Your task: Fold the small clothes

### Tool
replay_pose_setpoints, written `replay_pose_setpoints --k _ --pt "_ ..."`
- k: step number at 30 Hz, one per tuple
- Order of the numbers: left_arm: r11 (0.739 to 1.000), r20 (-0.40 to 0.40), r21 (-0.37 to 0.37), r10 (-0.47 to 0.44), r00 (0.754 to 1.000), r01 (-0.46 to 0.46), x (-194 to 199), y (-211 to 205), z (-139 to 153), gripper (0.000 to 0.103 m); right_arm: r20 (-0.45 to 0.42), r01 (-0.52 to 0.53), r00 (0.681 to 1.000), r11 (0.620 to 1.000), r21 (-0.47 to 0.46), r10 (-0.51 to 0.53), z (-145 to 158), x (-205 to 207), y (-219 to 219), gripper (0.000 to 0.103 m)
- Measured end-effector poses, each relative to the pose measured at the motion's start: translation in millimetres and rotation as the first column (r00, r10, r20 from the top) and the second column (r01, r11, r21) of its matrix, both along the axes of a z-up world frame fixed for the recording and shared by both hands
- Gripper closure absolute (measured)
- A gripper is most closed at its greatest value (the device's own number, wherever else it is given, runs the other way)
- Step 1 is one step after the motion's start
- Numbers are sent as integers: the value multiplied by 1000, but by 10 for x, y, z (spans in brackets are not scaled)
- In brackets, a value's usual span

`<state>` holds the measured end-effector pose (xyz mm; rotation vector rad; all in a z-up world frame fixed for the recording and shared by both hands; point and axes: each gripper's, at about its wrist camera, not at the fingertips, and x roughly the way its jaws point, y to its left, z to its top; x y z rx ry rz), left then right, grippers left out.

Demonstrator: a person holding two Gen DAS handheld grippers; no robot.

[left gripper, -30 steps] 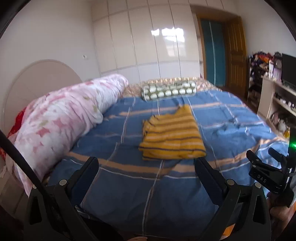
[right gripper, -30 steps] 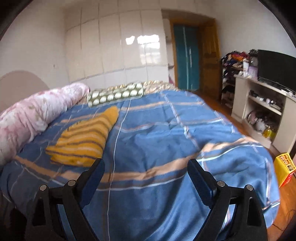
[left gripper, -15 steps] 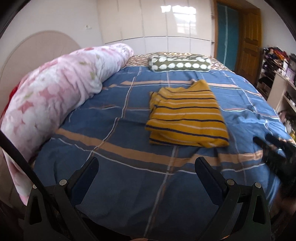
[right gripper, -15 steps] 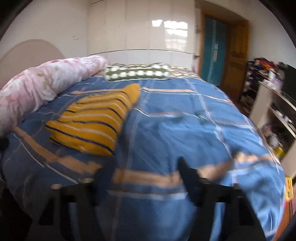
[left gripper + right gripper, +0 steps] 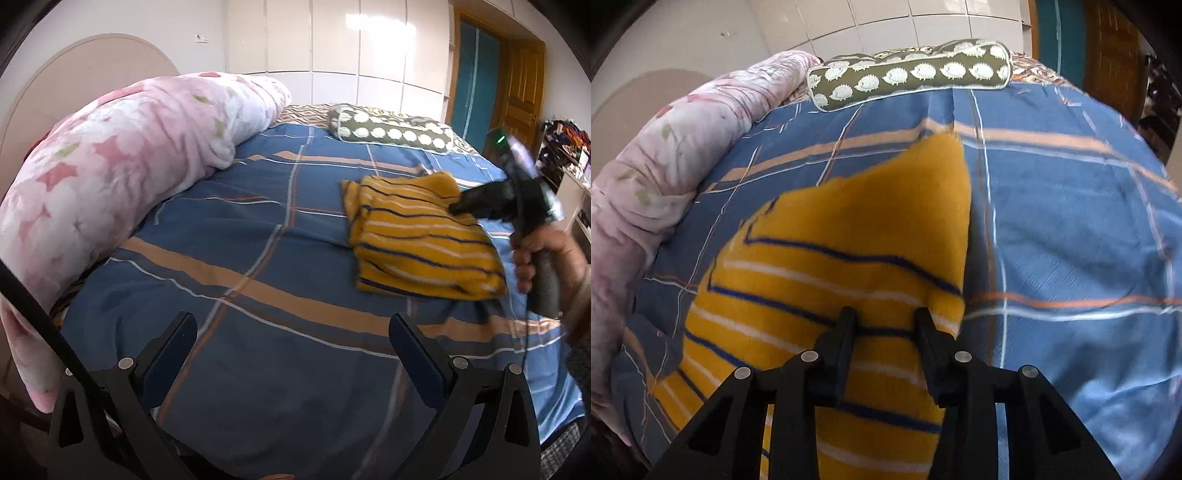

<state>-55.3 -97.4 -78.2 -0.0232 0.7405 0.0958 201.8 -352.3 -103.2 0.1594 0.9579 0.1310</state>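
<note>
Right tool (image 5: 885,321) has dropped onto folded striped garment (image 5: 827,266), jaws narrowed over fabric, grip unconfirmed; left tool (image 5: 291,332) wide, empty; another fold likely.

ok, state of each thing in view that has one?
Left hand-held gripper: open, empty, above the bedspread.
Right hand-held gripper: jaws narrowed, tips at the sweater; grip unclear.
Sweater: folded, lying on the bedspread.
Quilt: rolled along the bed's side.
Door: open.
</note>
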Motion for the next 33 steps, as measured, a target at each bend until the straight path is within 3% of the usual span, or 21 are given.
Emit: replay_pose_setpoints --k 3,7,10,11,17,20,22,23,28,30,33 --pt "1000 -20 -18 16 1000 -16 82 116 -38 0 96 -28 995 999 23 26 220 -80 201 66" --pt "999 -19 -16 28 999 -28 75 176 -24 0 31 -93 995 995 26 92 19 152 682 66" --pt "999 0 11 49 999 -49 -16 224 20 0 -10 -111 994 992 -66 110 -183 305 958 61" --pt "998 8 16 57 998 -57 -51 237 39 0 3 -116 993 989 -88 116 -141 270 996 60" --pt "996 22 9 86 996 -86 -113 185 115 0 107 -254 963 966 56 247 167 -425 954 60" --pt "997 25 3 82 996 -82 -157 90 184 0 35 -349 937 935 58 347 -65 -583 1147 61" --pt "997 37 14 77 996 -77 -227 -4 259 0 -43 -368 930 929 -38 366 -330 -677 1256 61" --pt "997 50 28 70 996 -72 -284 -66 305 0 -2 -369 929 927 -66 370 -327 -792 1259 61" --pt "996 121 65 51 991 -59 -439 -307 470 0 102 -382 919 924 -7 381 -100 -1426 958 59" --pt "998 135 45 31 990 -38 -444 -413 517 0 155 -321 934 947 -33 322 -51 -1673 734 52" --pt "999 123 36 1 992 -6 -413 -602 531 0 187 -210 959 977 -28 212 -40 -1924 353 50"
